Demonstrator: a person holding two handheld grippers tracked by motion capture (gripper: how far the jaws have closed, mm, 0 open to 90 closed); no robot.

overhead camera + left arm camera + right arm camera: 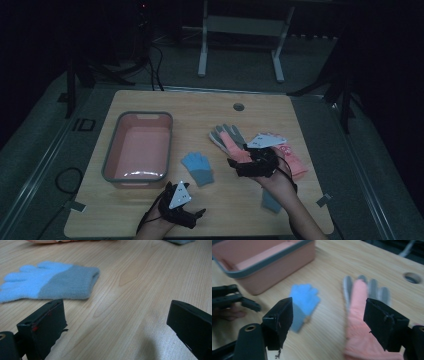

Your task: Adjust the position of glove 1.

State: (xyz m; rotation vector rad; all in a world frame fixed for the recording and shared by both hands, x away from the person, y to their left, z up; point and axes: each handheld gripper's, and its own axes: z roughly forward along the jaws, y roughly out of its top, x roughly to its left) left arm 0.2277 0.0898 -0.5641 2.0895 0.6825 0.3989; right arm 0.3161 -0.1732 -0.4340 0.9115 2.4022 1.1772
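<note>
A small blue glove with a grey-blue cuff (pixel 197 168) lies flat mid-table, fingers toward the far edge. My left gripper (pixel 196 215) hovers near the front edge, open and empty; in its own view the blue glove (pixel 50 281) lies ahead and left of the gripper (pixel 116 312). A pink glove (pixel 235 145) lies on a grey glove (pixel 222 132). My right gripper (pixel 234 165) is open just above the pink glove's cuff. In its own view the pink glove (pixel 359 315) sits between the jaws of the gripper (pixel 329 315), toward the right one, with the blue glove (pixel 303 302) to the left.
A pink basin with a grey rim (pixel 111 150) stands at the left, and its wall (pixel 269 267) shows in the right gripper view. Another pink glove (pixel 296 161) lies right of the right hand. A second blue glove (pixel 271 201) lies partly under the right forearm. A cable hole (pixel 238 106) sits at the back.
</note>
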